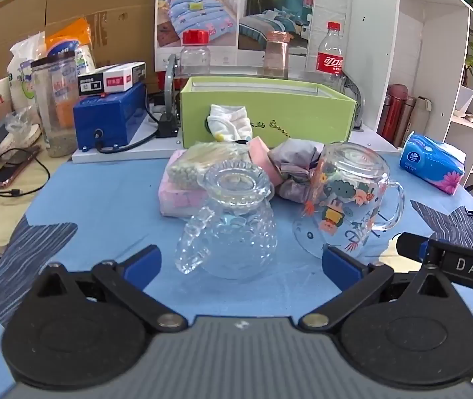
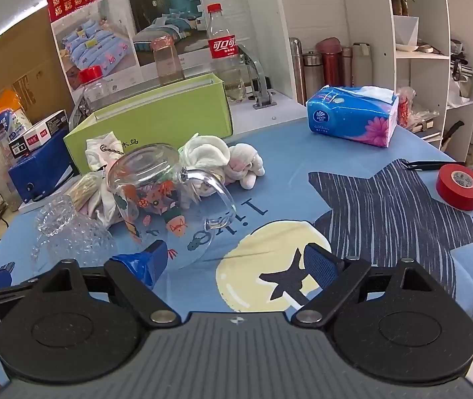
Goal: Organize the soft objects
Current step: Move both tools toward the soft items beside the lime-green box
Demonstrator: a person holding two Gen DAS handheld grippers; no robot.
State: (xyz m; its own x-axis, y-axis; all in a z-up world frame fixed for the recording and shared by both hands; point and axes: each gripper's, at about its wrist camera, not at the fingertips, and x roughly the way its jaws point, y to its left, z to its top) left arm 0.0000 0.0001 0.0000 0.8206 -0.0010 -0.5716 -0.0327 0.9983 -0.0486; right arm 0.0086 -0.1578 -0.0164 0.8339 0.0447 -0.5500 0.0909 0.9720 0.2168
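Soft things lie in a heap in front of a green box [image 1: 269,116]: a white sock [image 1: 230,123] against its front, a grey cloth bundle [image 1: 296,163], a pink pad [image 1: 176,196] and a bag of cotton swabs [image 1: 200,163]. The right wrist view adds a white plush toy [image 2: 243,163] and a pale cloth [image 2: 206,153]. My left gripper [image 1: 241,262] is open, with an upturned textured glass mug [image 1: 230,229] just ahead of its tips, untouched. My right gripper [image 2: 235,262] is open over the tablecloth, beside an upturned printed glass mug [image 2: 163,199].
A blue tissue pack [image 2: 353,116] lies at the back right. A red tape roll [image 2: 459,186] and black tweezers [image 2: 426,165] sit at the right edge. Bottles and jars stand behind the box; a blue device [image 1: 110,116] and a phone [image 1: 7,173] are at the left.
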